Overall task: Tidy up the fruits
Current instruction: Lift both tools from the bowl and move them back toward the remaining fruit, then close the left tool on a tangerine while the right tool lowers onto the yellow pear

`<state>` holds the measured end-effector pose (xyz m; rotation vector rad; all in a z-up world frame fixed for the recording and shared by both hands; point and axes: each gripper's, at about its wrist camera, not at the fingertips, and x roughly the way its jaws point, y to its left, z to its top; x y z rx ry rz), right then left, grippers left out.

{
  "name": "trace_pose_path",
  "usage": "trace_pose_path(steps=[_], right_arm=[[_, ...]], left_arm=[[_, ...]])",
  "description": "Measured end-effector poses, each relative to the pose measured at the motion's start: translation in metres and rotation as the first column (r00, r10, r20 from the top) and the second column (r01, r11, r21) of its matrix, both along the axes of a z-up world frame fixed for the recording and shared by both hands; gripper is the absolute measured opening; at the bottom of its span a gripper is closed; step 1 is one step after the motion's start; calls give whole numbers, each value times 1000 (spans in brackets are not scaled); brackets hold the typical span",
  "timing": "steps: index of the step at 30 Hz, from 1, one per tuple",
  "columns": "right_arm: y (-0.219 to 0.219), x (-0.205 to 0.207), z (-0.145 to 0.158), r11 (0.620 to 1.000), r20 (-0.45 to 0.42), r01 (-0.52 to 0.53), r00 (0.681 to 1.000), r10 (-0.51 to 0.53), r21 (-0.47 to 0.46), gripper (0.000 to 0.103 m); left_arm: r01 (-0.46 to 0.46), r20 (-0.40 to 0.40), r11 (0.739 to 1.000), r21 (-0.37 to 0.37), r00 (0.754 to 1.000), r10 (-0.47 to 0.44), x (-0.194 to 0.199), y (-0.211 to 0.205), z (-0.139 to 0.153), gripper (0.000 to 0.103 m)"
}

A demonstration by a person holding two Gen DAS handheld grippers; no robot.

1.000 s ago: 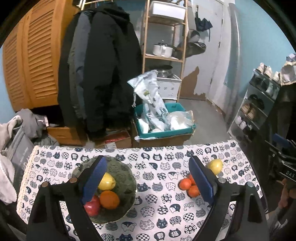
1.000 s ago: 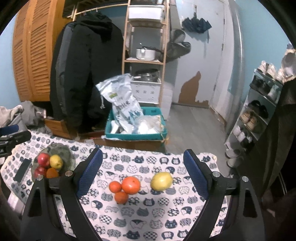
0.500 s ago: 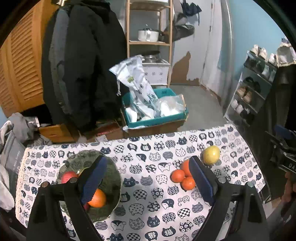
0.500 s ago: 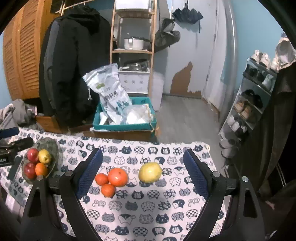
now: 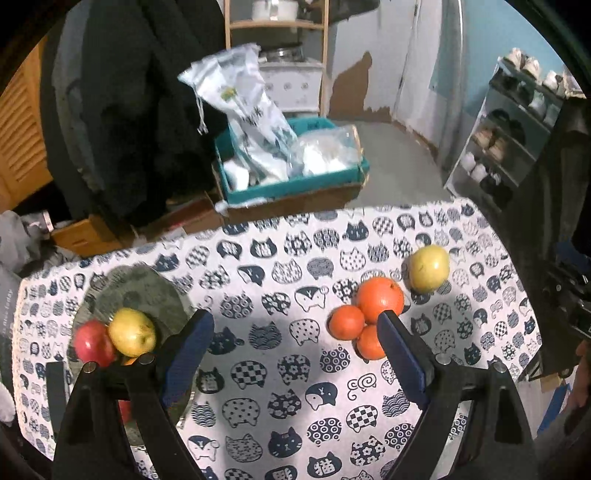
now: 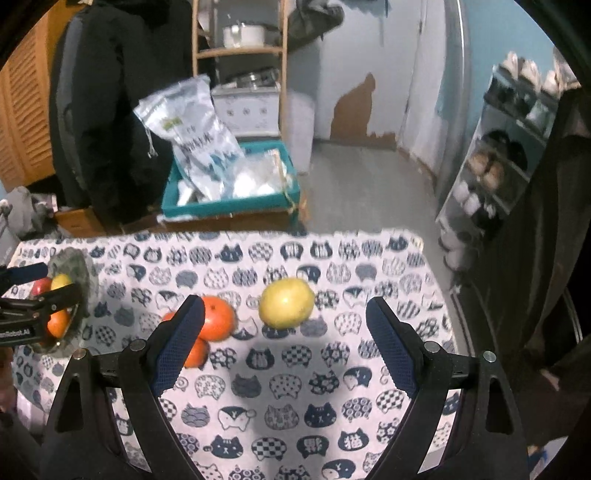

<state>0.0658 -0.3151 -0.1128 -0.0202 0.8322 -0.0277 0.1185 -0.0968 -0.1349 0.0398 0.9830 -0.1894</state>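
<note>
Blue-padded jaws of the left gripper (image 5: 291, 354) stand wide apart with nothing between them but tablecloth. Its left finger overlaps the near rim of a dark green bowl (image 5: 147, 291); its right finger partly covers the lowest of the loose oranges. The right gripper (image 6: 284, 341) is likewise spread wide and empty, poised above the cloth.

Bowl contents, left wrist view: a red apple (image 5: 92, 343) and a yellow apple (image 5: 132, 332) touching each other, with an orange fruit mostly hidden behind the gripper's finger.

Loose fruit on the cat-print tablecloth (image 5: 280, 376): a large orange (image 5: 380, 299), with two small oranges (image 5: 346, 322) touching it on the near side, and a yellow-green fruit (image 5: 429, 267) just beside the large orange, toward the table's right end. In the right wrist view that yellow-green fruit lies between the right gripper's fingers but beyond their tips, untouched; the oranges sit behind its left finger.

Beyond the table: a teal crate (image 5: 295, 184) holding white bags on the floor, dark coats (image 5: 140, 92) hanging, a wooden shelf (image 5: 277, 26) with a pot, and a shoe rack (image 5: 517, 136) at right.
</note>
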Motion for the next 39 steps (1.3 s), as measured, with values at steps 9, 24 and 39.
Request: trace_pose_path(steps=[9, 24, 39], right_arm=[[-16, 22, -49, 998, -120, 49, 992, -43, 43, 88], [-17, 43, -108, 996, -263, 82, 962, -69, 38, 88], [-25, 48, -121, 995, -292, 99, 953, -85, 33, 88]], left_arm=[[11, -96, 999, 30, 995, -8, 26, -20, -49, 91], [28, -217, 1000, 11, 976, -25, 51, -32, -105, 91], [65, -284, 996, -56, 956, -78, 69, -48, -129, 80]])
